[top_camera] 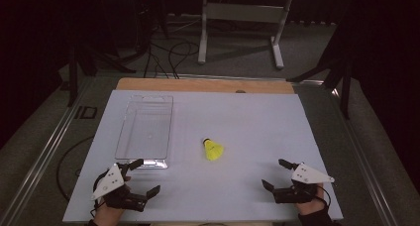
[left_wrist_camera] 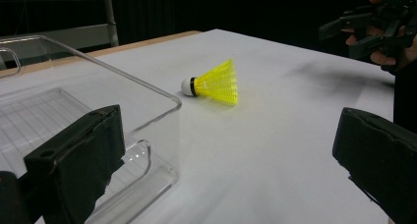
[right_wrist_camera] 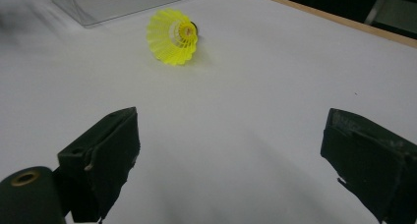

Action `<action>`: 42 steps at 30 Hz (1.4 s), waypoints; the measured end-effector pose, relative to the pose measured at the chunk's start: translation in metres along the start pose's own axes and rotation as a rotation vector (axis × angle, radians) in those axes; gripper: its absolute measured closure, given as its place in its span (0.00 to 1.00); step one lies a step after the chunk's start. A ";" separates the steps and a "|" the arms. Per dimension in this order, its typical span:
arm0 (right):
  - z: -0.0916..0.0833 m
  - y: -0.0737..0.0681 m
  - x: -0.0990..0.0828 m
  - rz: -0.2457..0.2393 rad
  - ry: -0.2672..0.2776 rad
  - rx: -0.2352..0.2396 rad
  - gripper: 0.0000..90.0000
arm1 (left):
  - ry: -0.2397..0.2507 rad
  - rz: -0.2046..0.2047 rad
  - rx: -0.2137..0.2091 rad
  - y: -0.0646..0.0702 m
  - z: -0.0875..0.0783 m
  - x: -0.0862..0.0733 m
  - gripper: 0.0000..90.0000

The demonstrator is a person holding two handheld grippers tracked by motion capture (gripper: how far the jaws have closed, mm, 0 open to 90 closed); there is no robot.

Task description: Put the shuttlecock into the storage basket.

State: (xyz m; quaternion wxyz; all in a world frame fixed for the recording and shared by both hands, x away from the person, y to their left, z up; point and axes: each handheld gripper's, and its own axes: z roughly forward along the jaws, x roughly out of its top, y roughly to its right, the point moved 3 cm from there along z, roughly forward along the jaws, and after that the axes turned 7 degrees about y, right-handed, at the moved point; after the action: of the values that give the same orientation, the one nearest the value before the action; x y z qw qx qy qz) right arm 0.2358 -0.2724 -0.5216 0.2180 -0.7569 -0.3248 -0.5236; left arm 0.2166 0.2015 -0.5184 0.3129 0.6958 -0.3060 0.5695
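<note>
A: Right gripper (top_camera: 280, 175) is at the near right corner of the table (top_camera: 267, 122), jaws spread wide, nothing between them. Left gripper (top_camera: 144, 176) is at the near left, jaws also apart and empty, its far jaw just beside the near end of the clear tray (top_camera: 130, 118).

B: And the shuttlecock?

A: The shuttlecock (top_camera: 213, 149) lies on its side mid-table, between both grippers and a bit farther out, just right of the tray's near right corner, not touching it. Cork end points far, yellow skirt opens toward the near edge. The right gripper view looks straight into the skirt (right_wrist_camera: 173, 36).

B: So which gripper takes it?

A: I'd say the right 1. It has a clear straight run in, while the left is crowded by the tray wall (left_wrist_camera: 123, 76).

B: Grip point?

A: The skirt is thin plastic and will likely flex or squirt out if squeezed hard. Better to come in low, straddle the narrow part by the cork (left_wrist_camera: 187, 86), and close gently. Keep both jaws off the table so it doesn't roll away.

B: Then into the tray?

A: Probably. Lift clear of the rim first and release low inside, since it's light and may bounce.
</note>
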 end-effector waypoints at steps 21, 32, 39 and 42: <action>-0.001 0.006 0.002 0.096 0.021 0.023 0.09 | 0.021 0.003 -0.028 0.003 -0.001 0.002 0.00; -0.001 0.002 0.006 0.065 -0.045 -0.013 0.09 | 0.016 0.010 -0.029 0.004 0.000 0.002 0.00; -0.004 0.007 0.017 0.102 -0.083 -0.029 0.09 | 0.017 0.011 -0.027 0.004 0.000 0.002 0.00; -0.007 0.011 0.023 0.100 -0.089 -0.034 0.09 | 0.016 0.010 -0.027 0.004 0.000 0.002 0.00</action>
State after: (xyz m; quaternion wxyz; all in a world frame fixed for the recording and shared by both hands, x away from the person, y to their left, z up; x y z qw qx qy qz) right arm 0.2447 -0.2781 -0.4976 0.2164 -0.7982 -0.2871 -0.4834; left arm 0.2141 0.1991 -0.5160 0.3219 0.6852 -0.3149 0.5725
